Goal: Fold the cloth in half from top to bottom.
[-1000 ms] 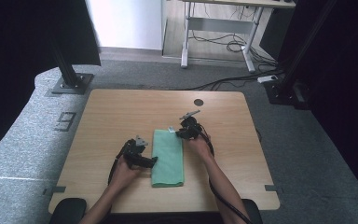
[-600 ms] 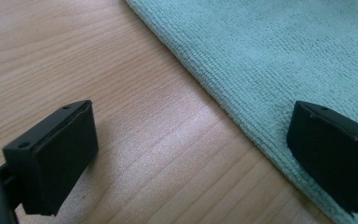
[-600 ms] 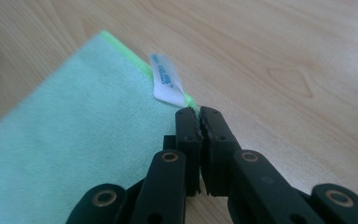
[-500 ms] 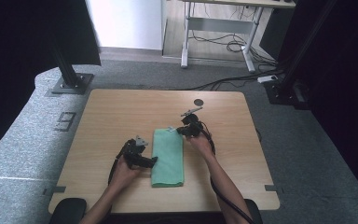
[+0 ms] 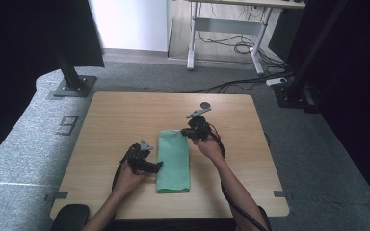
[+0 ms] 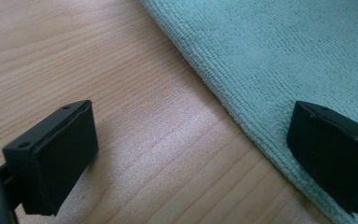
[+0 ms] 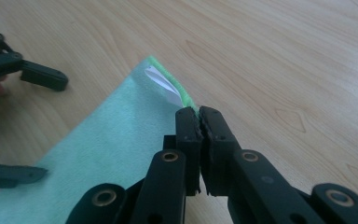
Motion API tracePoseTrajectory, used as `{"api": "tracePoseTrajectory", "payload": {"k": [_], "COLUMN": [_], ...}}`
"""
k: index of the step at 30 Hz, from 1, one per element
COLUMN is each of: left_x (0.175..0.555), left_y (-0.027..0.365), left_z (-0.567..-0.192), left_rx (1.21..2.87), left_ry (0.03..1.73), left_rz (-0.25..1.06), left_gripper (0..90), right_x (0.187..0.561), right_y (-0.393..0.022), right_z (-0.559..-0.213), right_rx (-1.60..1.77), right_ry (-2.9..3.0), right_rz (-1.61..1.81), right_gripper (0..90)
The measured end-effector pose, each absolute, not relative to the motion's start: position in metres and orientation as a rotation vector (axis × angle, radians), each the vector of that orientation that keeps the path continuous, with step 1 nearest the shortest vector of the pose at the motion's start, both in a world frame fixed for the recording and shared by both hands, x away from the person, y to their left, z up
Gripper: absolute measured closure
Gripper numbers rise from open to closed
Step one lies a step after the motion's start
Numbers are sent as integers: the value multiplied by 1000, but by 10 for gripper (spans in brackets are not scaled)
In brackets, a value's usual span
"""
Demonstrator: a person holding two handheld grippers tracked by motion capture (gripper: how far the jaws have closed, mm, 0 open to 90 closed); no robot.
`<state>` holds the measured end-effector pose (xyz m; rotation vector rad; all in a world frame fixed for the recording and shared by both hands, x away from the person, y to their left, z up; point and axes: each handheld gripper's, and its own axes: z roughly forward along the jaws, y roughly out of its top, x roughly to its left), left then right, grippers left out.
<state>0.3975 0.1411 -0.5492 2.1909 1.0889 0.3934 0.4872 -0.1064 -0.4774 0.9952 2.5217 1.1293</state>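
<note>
A lab or recording studio is suggested. A plain wooden table [image 5: 125,115] is set on grey carpet [image 5: 24,144], on which a "9" [image 5: 67,125] is marked in tape. Black curtains [image 5: 24,33] are hung at both sides, and black stand posts are bolted to floor plates [image 5: 71,86]. A metal-framed desk [image 5: 226,29] is seen behind, with cables [image 5: 231,48] and a power strip [image 5: 278,81] laid across the floor.

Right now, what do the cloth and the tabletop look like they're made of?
Cloth: green, looks like microfibre or terry; the left gripper view shows a short, nubby matte pile and a thick soft edge. A white tag sits at its corner.
Table: light wood grain, smooth with a faint sheen. It could be laminate or veneer rather than solid wood; the look leaves that open.
</note>
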Motion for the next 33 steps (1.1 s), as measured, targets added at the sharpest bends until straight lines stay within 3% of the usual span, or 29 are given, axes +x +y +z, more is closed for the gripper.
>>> {"api": "tracePoseTrajectory", "payload": {"k": [22,33], "left_x": [397,397], "left_y": [141,141], "left_z": [-549,-549], "left_rx": [2190,2189], "left_ry": [1093,1093], "left_rz": [396,396], "left_gripper": [20,20], "right_x": [435,407], "right_y": [-111,-119], "right_z": [-436,-435], "right_rx": [805,757], "right_ry": [2512,2522], "right_rz": [1220,1252], "right_gripper": [858,858]}}
